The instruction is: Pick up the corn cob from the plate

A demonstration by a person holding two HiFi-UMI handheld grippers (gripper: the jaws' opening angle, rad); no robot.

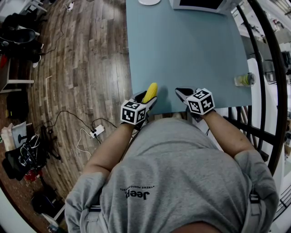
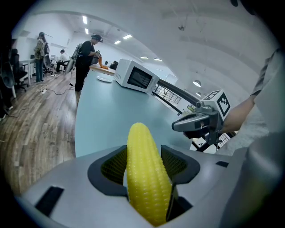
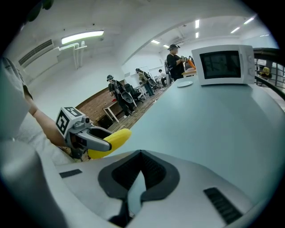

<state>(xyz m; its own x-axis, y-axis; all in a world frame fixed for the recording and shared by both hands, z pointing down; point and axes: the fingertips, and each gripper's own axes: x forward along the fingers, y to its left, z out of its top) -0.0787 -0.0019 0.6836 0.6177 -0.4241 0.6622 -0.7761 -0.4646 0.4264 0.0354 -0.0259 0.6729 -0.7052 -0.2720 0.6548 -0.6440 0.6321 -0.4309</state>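
My left gripper (image 1: 146,98) is shut on the yellow corn cob (image 1: 150,92), just above the near edge of the blue table (image 1: 186,50). In the left gripper view the corn cob (image 2: 144,173) stands lengthwise between the two dark pads, its tip pointing out past them. From the right gripper view the corn cob (image 3: 116,137) sticks out of the left gripper (image 3: 104,144). My right gripper (image 1: 183,93) hovers beside it to the right, shut, with nothing between its jaws (image 3: 140,171). A white plate (image 1: 149,2) lies at the table's far end.
A white microwave (image 1: 200,4) stands at the far end of the table, next to the plate. A clear bottle with a green middle (image 1: 244,80) sits at the right edge. A dark railing (image 1: 268,68) runs along the right side. People (image 2: 84,58) stand beyond the table.
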